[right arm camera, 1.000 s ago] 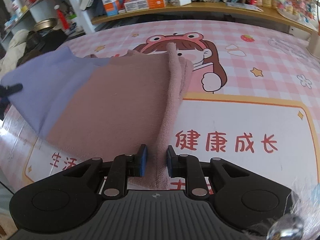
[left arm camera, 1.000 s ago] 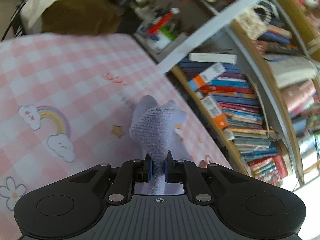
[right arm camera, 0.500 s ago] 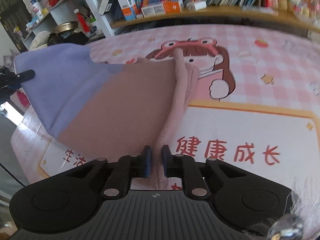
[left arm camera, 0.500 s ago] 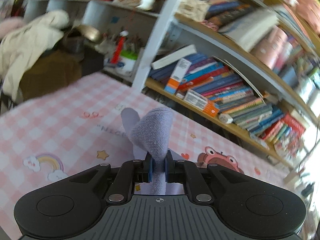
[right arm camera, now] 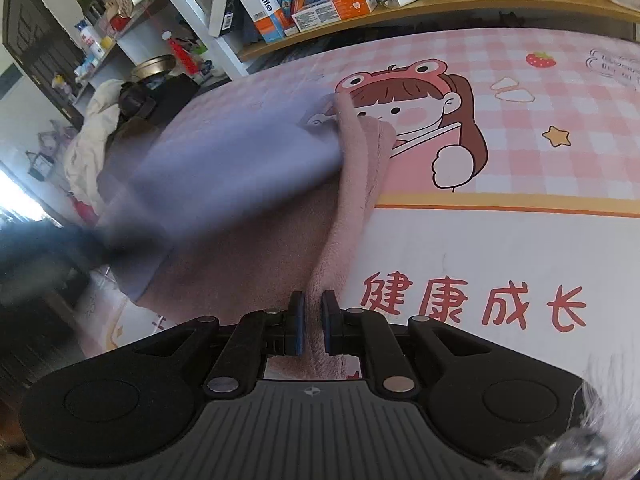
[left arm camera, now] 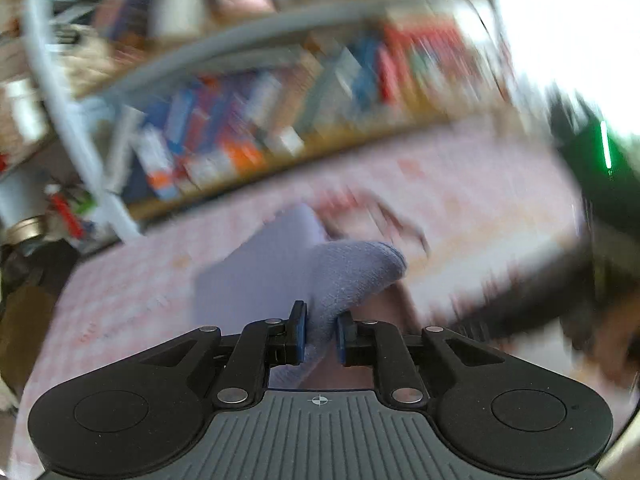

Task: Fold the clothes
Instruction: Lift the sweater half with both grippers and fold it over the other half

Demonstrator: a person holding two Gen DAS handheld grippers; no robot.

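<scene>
"健康成长" on mat point(right arm camera: 500, 240), "usmile" on box point(right arm camera: 262, 4)

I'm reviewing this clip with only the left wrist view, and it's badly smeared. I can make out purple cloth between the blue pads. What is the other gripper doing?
Observer: The right gripper is shut on the pink folded edge of the garment.
Operator: So the garment isn't all purple?
Observer: No. Its purple half overlaps a pink half and blurs out toward its left end.
Operator: What is it lying on?
Observer: A printed mat. The fold partly covers a cartoon girl in a frog hat.
</scene>
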